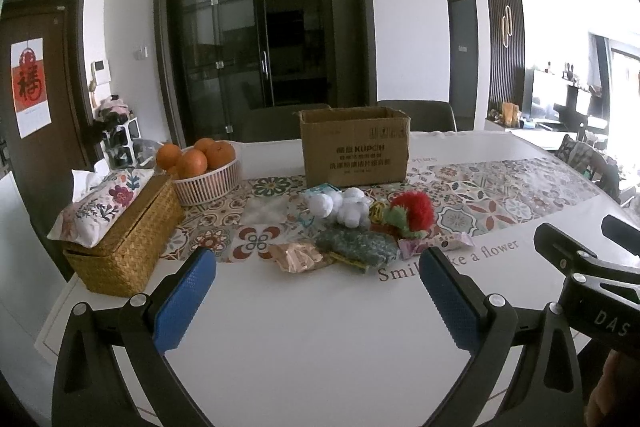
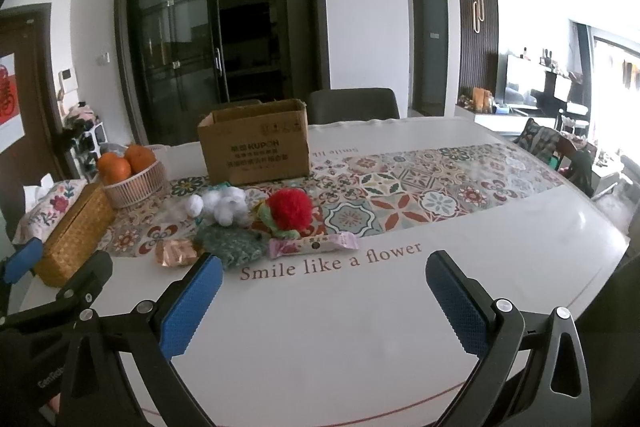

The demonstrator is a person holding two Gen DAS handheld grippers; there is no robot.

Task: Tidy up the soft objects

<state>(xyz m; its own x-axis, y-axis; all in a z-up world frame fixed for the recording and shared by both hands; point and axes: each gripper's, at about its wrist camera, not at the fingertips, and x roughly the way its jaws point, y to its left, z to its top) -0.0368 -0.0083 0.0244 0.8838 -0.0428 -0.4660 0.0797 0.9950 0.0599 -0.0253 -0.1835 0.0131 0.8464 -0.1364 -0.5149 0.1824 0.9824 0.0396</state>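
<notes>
A pile of small things lies mid-table: a white plush toy (image 1: 344, 205) (image 2: 222, 205), a red pompom toy with green leaves (image 1: 412, 213) (image 2: 289, 207), a green knitted piece (image 1: 360, 245) (image 2: 232, 247), a pink snack wrapper (image 1: 436, 245) (image 2: 312, 245) and a gold wrapper (image 1: 296, 257) (image 2: 176, 253). An open cardboard box (image 1: 354, 147) (image 2: 256, 147) stands behind them. My left gripper (image 1: 316, 269) is open and empty, short of the pile. My right gripper (image 2: 324, 277) is open and empty, near the table's front, right of the pile.
A white basket of oranges (image 1: 204, 171) (image 2: 132, 175) and a woven tissue box (image 1: 124, 247) (image 2: 76, 227) stand at the left. A patterned runner (image 2: 440, 183) crosses the white table (image 2: 360, 347). Chairs stand behind the table. The right gripper's body (image 1: 592, 275) shows at the left view's right edge.
</notes>
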